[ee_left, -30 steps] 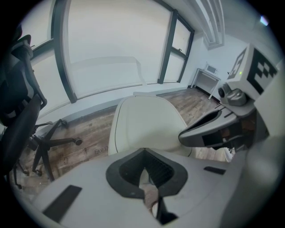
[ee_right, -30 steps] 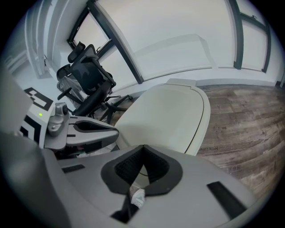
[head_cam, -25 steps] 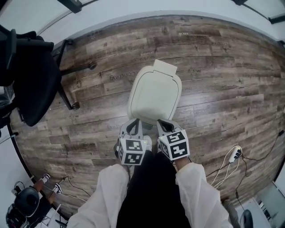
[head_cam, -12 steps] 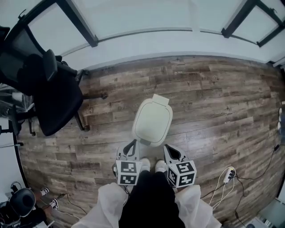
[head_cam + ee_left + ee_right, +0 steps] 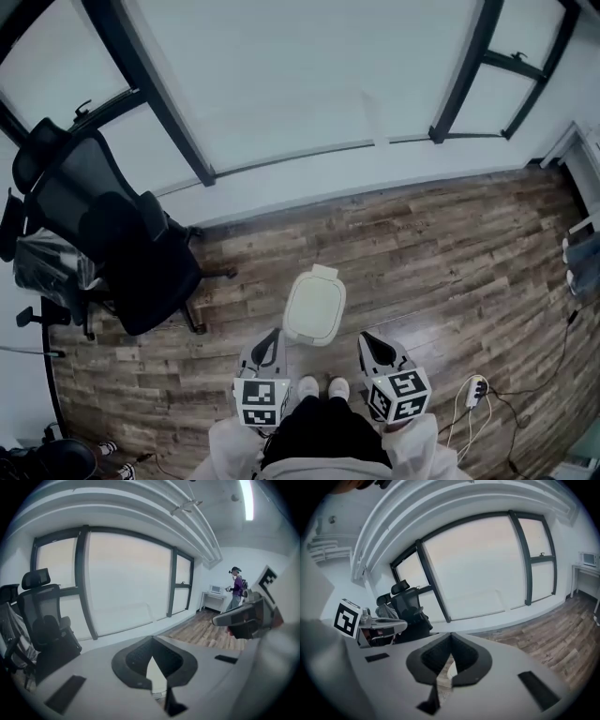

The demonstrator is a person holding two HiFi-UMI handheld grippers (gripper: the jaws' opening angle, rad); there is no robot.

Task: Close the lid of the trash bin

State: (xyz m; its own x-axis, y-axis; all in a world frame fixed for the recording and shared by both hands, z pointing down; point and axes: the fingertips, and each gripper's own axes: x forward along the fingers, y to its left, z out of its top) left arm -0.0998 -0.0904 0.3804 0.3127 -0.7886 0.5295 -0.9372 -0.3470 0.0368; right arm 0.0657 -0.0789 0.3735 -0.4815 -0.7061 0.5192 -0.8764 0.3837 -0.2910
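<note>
Trash bin (image 5: 316, 330) on floor (image 5: 450, 234), lid (image 5: 313, 302) seemingly closed.

A trash bin (image 5: 314, 307) of smooth, matt off-white plastic stands on a floor (image 5: 450, 234) of rough-grained, weathered wood planks with a faint sheen. Black mesh cloth covers the office chair (image 5: 141, 253). The left gripper (image 5: 152, 639) and right gripper (image 5: 450, 635) show smooth grey plastic and matt black textured pads (image 5: 136, 658).
</note>
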